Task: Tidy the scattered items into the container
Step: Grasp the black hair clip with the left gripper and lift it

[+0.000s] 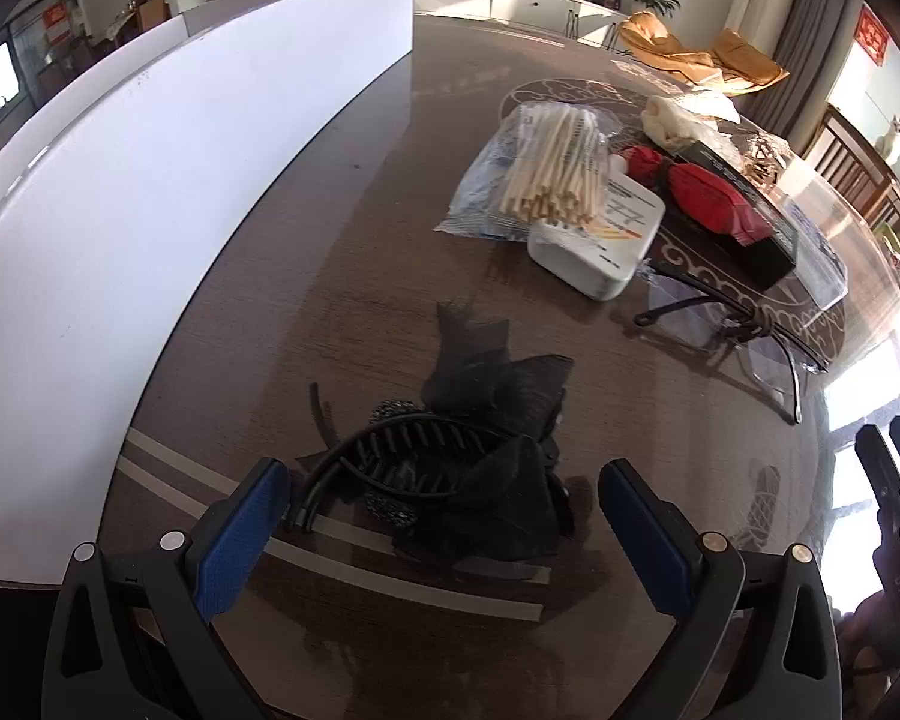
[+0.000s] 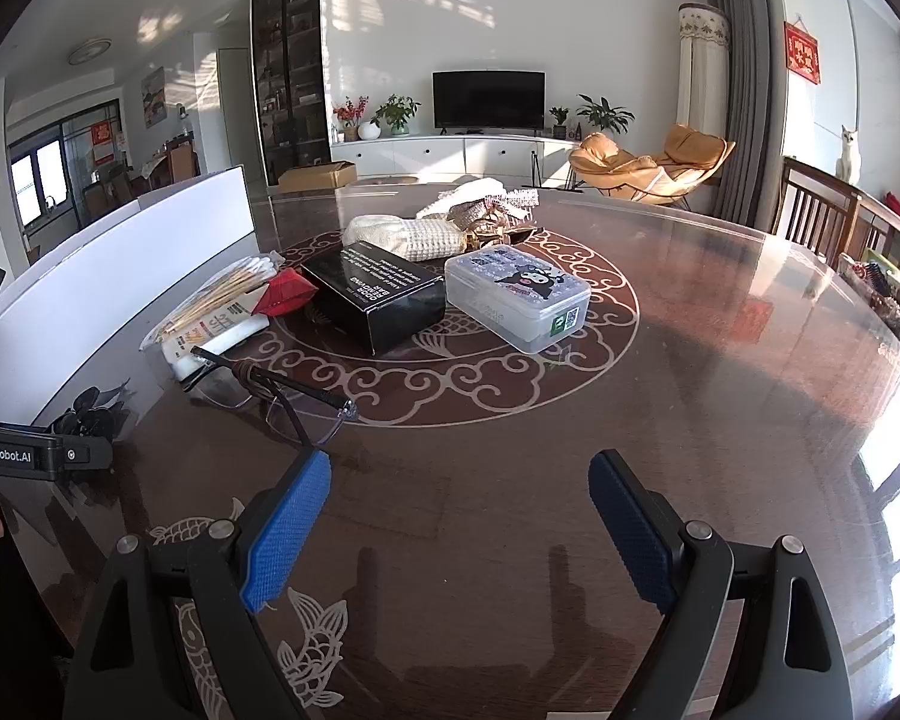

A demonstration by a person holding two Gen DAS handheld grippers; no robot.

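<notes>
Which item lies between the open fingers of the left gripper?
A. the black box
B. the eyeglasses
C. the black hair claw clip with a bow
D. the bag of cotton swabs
C: in the left wrist view the black hair claw clip lies on the table between the blue pads of the open left gripper.

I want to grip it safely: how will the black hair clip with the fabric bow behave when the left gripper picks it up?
The black hair clip probably feels light. Its toothed plastic arc looks stiff, so it should hold shape, but the gauzy bow seems floppy and may sag or slip between the pads of the open left gripper.
</notes>
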